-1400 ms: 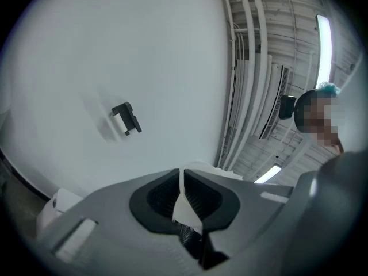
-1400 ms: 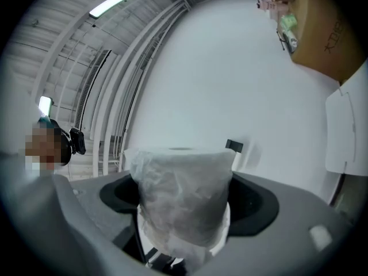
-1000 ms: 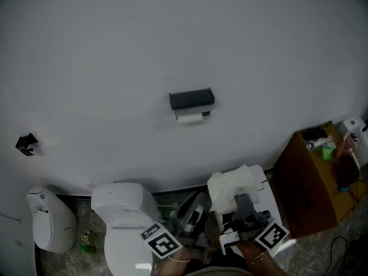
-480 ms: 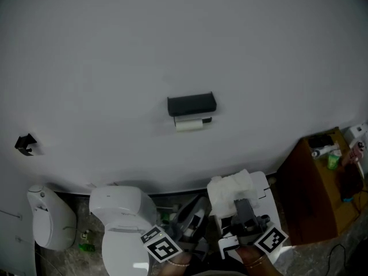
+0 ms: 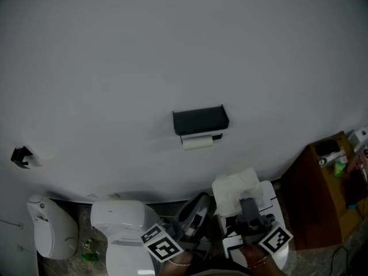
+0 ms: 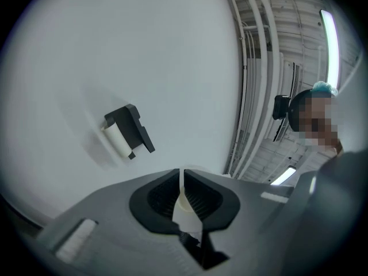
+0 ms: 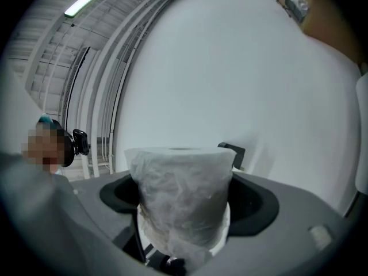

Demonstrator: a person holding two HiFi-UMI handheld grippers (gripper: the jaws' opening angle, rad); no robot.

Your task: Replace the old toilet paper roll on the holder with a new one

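Note:
A black holder (image 5: 200, 119) hangs on the white wall with the small white old roll (image 5: 197, 143) under it. In the left gripper view the holder (image 6: 133, 128) and old roll (image 6: 117, 141) sit up and to the left of my left gripper (image 6: 183, 180), well apart from it. That gripper's jaws are shut, with only a pale sliver between the pads. My right gripper (image 7: 183, 211) is shut on a new roll in clear plastic wrap (image 7: 181, 194), held upright. In the head view the new roll (image 5: 233, 188) is below and right of the holder.
A white toilet (image 5: 122, 226) stands at the lower left, with a white bin (image 5: 52, 226) beside it. A brown wooden cabinet (image 5: 319, 194) with small items on top is at the right. A black hook (image 5: 20, 156) is on the wall at the far left.
Both grippers have moved toward the wall. The holder now sits lower and slightly larger in the head view. The grips are unchanged.

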